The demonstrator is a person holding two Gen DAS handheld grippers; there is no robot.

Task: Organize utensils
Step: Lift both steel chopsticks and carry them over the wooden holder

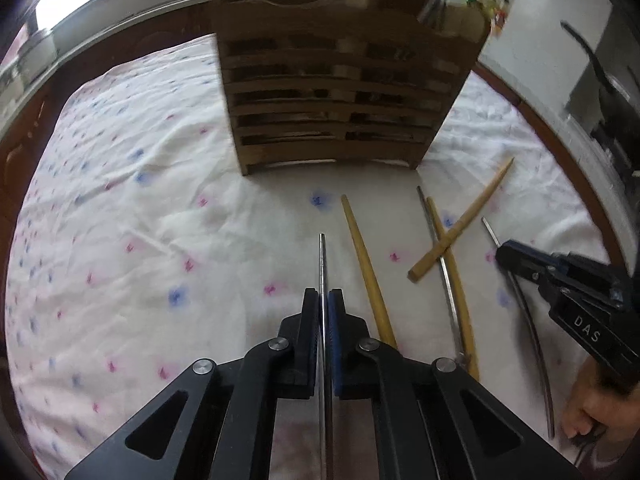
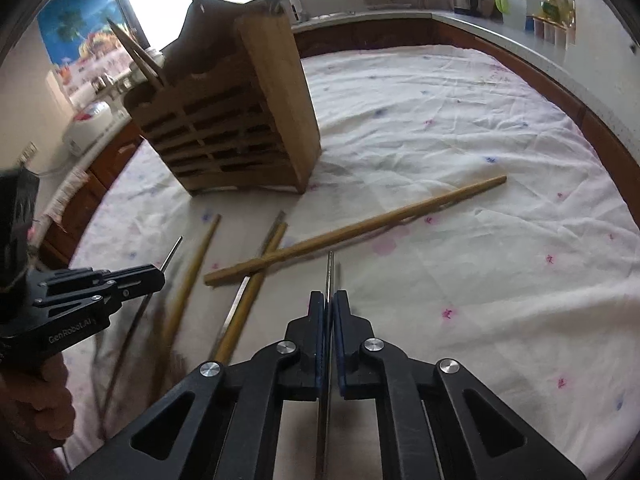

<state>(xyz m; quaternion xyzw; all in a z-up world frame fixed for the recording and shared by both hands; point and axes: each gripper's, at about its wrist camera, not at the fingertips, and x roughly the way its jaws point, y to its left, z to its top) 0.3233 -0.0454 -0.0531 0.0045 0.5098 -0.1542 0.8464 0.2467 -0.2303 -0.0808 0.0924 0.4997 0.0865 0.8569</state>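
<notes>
Left gripper (image 1: 324, 294) and right gripper (image 2: 330, 295) each clamped on a steel chopstick (image 1: 322, 256); thin, slick, liable to slip or swivel before reaching wooden holder (image 1: 336, 92).

Chopsticks (image 1: 370, 268) strewn before slatted holder (image 1: 332, 100)

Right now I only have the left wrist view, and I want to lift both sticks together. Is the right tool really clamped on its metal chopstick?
Observer: Yes. In the right wrist view the right tool is shut on the thin metal chopstick, which runs straight between its pads.
Operator: Is anything standing in the slatted wooden utensil holder? Its top is blurred for me.
Observer: Yes. Brown pointed sticks lean out of the top of the slatted wooden utensil holder, at the end away from its solid side panel.
</notes>
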